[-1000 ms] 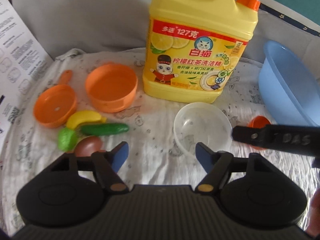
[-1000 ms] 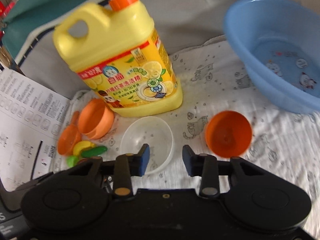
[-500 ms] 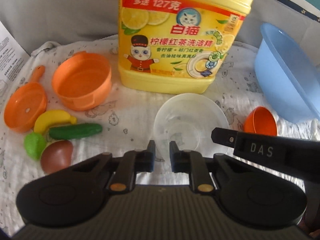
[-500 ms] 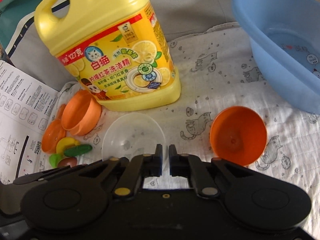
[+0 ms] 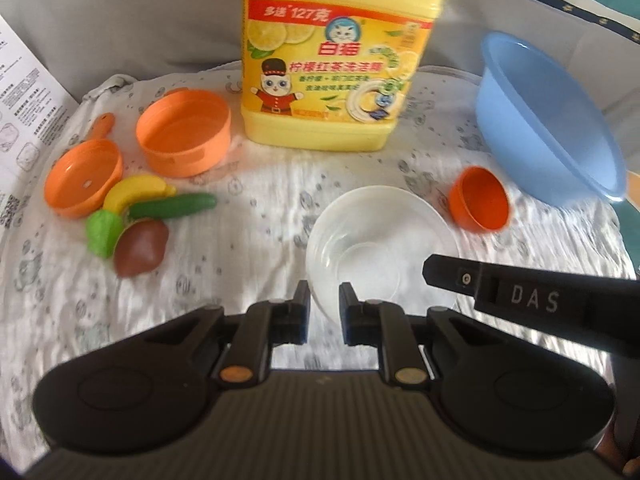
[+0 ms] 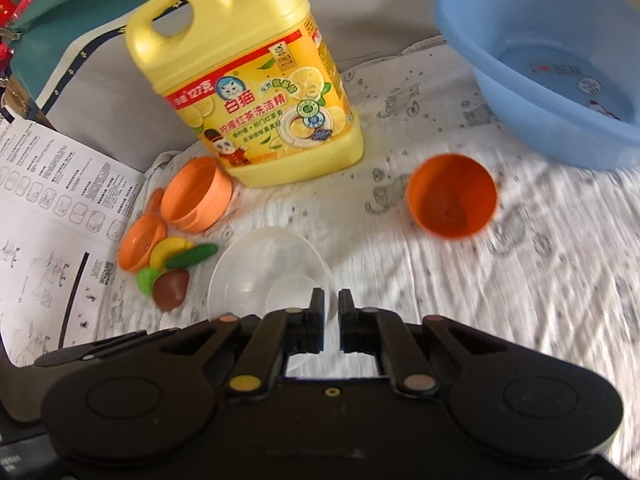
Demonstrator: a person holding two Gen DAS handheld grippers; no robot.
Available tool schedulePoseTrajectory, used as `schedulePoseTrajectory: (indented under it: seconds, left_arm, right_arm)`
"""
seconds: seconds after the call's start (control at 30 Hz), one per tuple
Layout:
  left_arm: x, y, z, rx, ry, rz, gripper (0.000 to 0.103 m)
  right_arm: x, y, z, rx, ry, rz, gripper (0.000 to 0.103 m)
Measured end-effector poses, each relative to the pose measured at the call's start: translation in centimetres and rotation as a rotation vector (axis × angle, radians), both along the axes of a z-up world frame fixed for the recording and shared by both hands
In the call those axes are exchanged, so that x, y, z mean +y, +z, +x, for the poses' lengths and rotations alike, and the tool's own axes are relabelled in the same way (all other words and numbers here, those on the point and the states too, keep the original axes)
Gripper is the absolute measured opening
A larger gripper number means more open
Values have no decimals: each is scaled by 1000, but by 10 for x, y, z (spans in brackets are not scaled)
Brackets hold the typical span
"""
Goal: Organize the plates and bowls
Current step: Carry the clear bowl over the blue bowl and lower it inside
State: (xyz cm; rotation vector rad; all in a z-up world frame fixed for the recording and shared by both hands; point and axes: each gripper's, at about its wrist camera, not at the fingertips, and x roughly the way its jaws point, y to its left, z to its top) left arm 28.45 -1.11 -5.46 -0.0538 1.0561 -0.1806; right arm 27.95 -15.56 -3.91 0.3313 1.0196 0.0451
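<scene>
A clear plastic bowl [image 5: 380, 248] sits on the patterned cloth; both grippers grip its near rim. My left gripper [image 5: 323, 312] is shut on the rim at the bowl's left side. My right gripper [image 6: 330, 320] is shut on the same bowl [image 6: 264, 272] at its right rim; its body shows in the left wrist view [image 5: 532, 300]. A small orange bowl [image 5: 480, 200] lies tilted to the right, also in the right wrist view [image 6: 452, 196]. An orange pot [image 5: 184, 136] and an orange toy pan [image 5: 82, 178] sit at the left.
A big yellow detergent jug [image 5: 336, 68] stands at the back. A blue basin [image 5: 548, 124] is at the right [image 6: 552, 56]. Toy banana [image 5: 136, 194], cucumber [image 5: 174, 206], a green piece and a brown piece [image 5: 140, 248] lie left. A printed sheet [image 6: 48, 216] lies far left.
Both grippers went from open to shut on the clear bowl's rim. The views have pulled back and the bowl sits closer to the fingers; the frames now are motion-blurred.
</scene>
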Motion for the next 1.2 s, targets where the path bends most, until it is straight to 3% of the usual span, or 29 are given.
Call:
schedulePoseTrajectory:
  seconds: [0.67, 1.2]
  left_arm:
    - [-23, 51, -153, -46, -83, -22, 14]
    - [-18, 59, -236, -56, -95, -62, 14]
  right_arm:
    - [-21, 34, -170, -4, -56, 48, 7]
    - [-18, 47, -252, -20, -21, 42, 8]
